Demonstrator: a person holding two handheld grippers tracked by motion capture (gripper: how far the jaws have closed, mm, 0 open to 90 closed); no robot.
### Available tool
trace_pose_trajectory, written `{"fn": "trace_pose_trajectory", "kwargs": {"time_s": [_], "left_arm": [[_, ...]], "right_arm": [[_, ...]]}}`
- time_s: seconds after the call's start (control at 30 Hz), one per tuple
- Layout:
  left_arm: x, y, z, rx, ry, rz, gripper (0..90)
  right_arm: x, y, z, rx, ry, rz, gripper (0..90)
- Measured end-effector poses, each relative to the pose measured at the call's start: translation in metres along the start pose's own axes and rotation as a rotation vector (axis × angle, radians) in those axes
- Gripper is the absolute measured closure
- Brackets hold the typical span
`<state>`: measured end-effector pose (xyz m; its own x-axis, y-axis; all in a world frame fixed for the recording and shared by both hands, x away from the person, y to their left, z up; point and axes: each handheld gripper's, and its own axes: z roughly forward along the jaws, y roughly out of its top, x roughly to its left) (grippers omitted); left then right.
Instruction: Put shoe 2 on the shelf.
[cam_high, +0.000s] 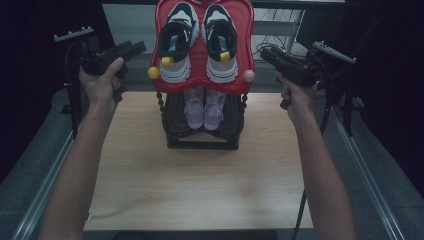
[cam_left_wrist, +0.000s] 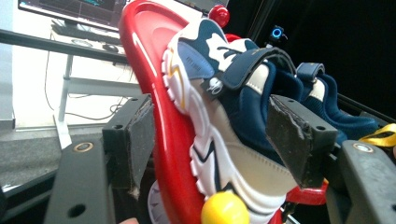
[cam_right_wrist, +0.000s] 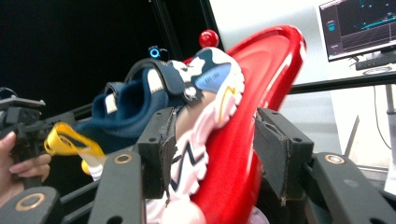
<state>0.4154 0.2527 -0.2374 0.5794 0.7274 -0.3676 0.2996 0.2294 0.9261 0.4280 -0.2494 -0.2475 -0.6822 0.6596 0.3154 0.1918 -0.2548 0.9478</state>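
The left gripper (cam_high: 135, 48) is held off the left side of the red tray (cam_high: 159, 30), its jaws wide around the tray's rim and the left navy-and-white sneaker (cam_high: 177, 42), pads clear of both. The tray tops a black shoe rack (cam_high: 202, 135) at the table's (cam_high: 200, 185) far edge, with pale pink shoes (cam_high: 204, 109) on the shelf beneath. The right sneaker (cam_high: 220, 42) lies beside the first. The right gripper (cam_high: 265, 52) stands wide at the tray's right rim, not touching.
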Motion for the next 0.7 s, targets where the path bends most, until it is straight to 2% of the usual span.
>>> {"fn": "trace_pose_trajectory", "kwargs": {"time_s": [0.13, 0.43, 0.7], "left_arm": [[0.005, -0.007, -0.004, 0.008, 0.0, -0.004, 33.5], [0.014, -0.021, -0.01, 0.015, 0.002, -0.012, 33.7], [0.02, -0.042, -0.01, 0.057, 0.02, -0.001, 34.5]], "right_arm": [[-0.004, -0.009, -0.006, 0.008, -0.003, -0.017, 48.6], [-0.015, -0.025, -0.013, 0.028, -0.008, -0.002, 48.6], [-0.024, -0.043, -0.017, 0.063, -0.026, -0.002, 48.6]]}}
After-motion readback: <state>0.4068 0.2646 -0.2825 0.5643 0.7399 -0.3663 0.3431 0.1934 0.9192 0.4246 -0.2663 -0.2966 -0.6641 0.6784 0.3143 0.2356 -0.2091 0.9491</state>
